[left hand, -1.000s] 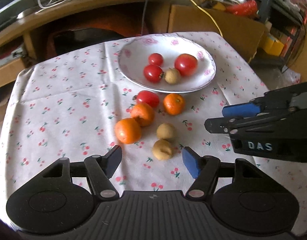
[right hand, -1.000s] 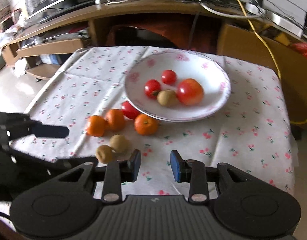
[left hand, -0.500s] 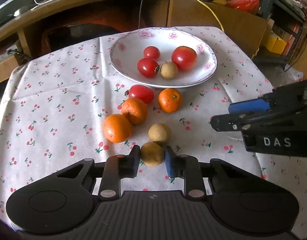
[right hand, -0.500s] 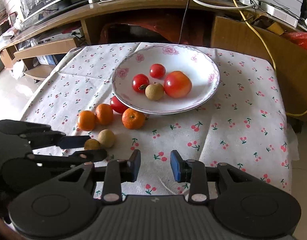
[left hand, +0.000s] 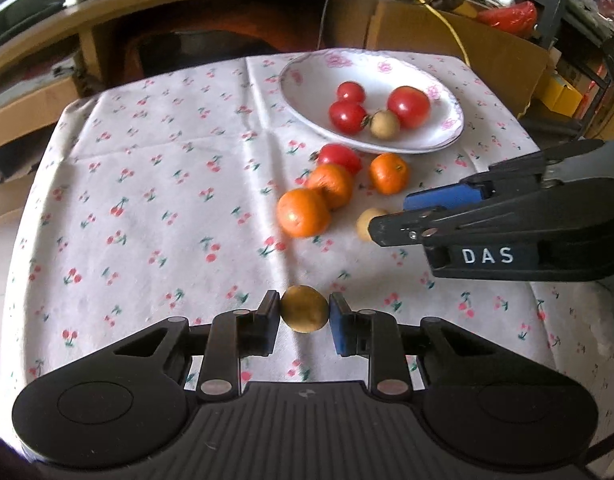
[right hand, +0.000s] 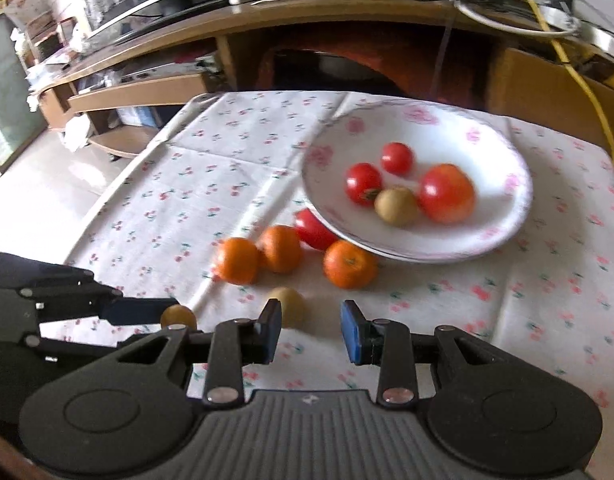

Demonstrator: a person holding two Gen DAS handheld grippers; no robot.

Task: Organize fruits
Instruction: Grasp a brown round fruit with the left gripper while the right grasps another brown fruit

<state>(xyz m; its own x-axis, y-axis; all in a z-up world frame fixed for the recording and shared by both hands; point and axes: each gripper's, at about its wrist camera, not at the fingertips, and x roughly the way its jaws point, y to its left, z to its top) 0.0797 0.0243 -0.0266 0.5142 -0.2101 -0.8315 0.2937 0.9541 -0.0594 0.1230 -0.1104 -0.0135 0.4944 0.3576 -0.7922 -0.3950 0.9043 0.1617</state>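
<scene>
1. The left gripper (left hand: 305,314) pinches a small brown fruit (left hand: 305,309) above the tablecloth's (left hand: 167,184) near edge.
2. The right gripper (right hand: 311,330) is parted and holds nothing, near another brown fruit (right hand: 291,306).
3. The plate (left hand: 307,84) sits at the far right corner.

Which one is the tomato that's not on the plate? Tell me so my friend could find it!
Find the white plate with pink flowers on the cherry tablecloth. Right against its near rim lies the tomato, beside three oranges. It is the only red fruit on the cloth; the other tomatoes sit inside the plate.
</scene>
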